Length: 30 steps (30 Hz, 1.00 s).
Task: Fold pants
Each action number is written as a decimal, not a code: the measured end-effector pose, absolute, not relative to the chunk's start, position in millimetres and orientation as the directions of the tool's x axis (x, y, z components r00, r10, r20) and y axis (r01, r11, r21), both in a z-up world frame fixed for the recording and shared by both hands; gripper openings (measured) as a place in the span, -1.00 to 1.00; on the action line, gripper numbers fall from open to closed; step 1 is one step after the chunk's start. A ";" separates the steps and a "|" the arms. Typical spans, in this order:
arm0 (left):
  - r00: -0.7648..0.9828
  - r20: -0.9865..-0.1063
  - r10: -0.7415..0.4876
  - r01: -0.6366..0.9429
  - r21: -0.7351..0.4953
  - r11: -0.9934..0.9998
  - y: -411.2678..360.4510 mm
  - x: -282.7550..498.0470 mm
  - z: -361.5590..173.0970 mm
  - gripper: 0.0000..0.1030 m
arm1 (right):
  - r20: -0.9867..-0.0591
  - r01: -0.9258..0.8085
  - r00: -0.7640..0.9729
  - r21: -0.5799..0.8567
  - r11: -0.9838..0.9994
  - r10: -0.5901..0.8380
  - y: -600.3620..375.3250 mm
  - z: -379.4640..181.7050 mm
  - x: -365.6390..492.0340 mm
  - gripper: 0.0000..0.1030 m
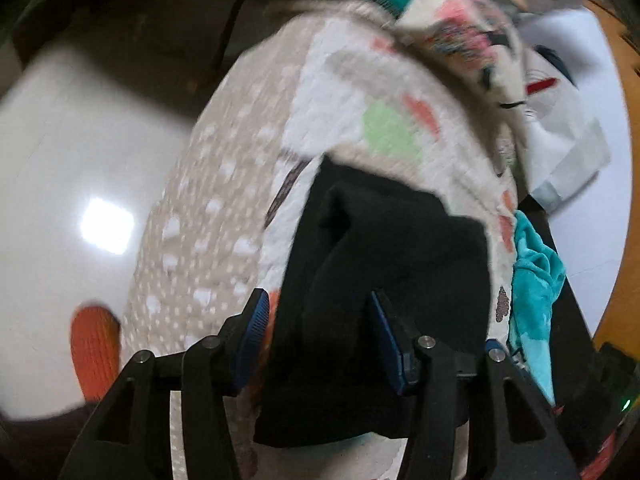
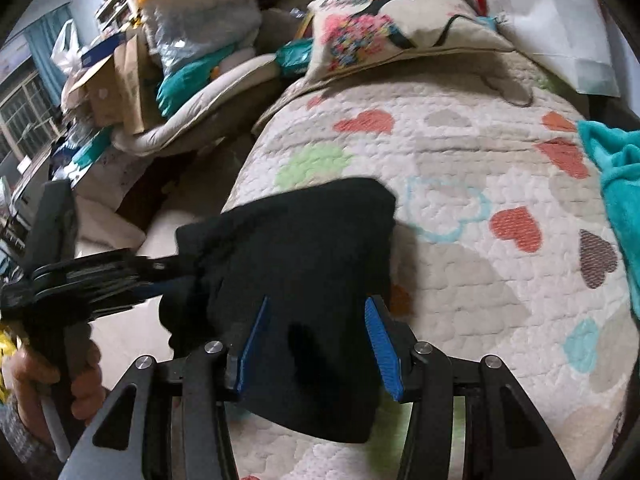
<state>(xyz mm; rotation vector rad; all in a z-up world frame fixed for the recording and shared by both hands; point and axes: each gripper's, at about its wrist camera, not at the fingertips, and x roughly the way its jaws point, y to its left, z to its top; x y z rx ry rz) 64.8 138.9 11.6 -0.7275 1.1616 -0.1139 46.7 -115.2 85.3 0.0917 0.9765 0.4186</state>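
Observation:
The black pants (image 2: 304,264) lie bunched in a folded wad on a quilted bedspread with hearts (image 2: 460,208). My right gripper (image 2: 316,320) is open, its blue pads either side of the near part of the pants. My left gripper (image 1: 316,316) is open too, with the black pants (image 1: 384,280) lying between its blue pads. In the right wrist view the left gripper (image 2: 160,276) comes in from the left, held by a hand (image 2: 84,376), its tips at the pants' left edge.
A teal cloth (image 2: 616,184) lies at the bed's right side. A patterned pillow (image 2: 384,24) sits at the head. Piled boxes and bedding (image 2: 168,60) stand left of the bed. White floor (image 1: 60,184) and an orange slipper (image 1: 96,348) lie left of the bed.

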 end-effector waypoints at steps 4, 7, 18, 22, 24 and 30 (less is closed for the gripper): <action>0.427 -0.779 -0.460 -0.292 -0.600 0.745 144.9 63.4 11.5 0.07 | -0.797 -0.294 0.466 0.269 0.917 0.384 -113.0 71.1 46.4 0.14; 0.482 -0.772 -0.414 -0.254 -0.575 0.777 142.1 60.0 28.1 0.07 | -0.780 -0.283 0.484 0.291 0.914 0.398 -120.3 76.9 43.2 0.15; 0.617 -0.755 -0.223 -0.106 -0.360 0.927 112.1 46.8 78.2 0.07 | -0.747 -0.160 0.575 0.299 0.941 0.335 -154.9 87.2 37.1 0.20; 0.661 -0.735 -0.150 -0.074 -0.263 0.962 100.9 41.7 89.8 0.10 | -0.754 -0.159 0.572 0.285 0.945 0.323 -151.8 84.8 35.0 0.20; 0.674 -0.726 -0.136 -0.063 -0.240 0.969 97.5 39.1 93.3 0.11 | -0.756 -0.168 0.572 0.271 0.948 0.318 -148.2 84.6 34.1 0.22; 0.675 -0.727 -0.127 -0.056 -0.222 0.973 95.1 38.0 94.1 0.11 | -0.757 -0.194 0.574 0.244 0.950 0.312 -140.4 84.5 32.7 0.27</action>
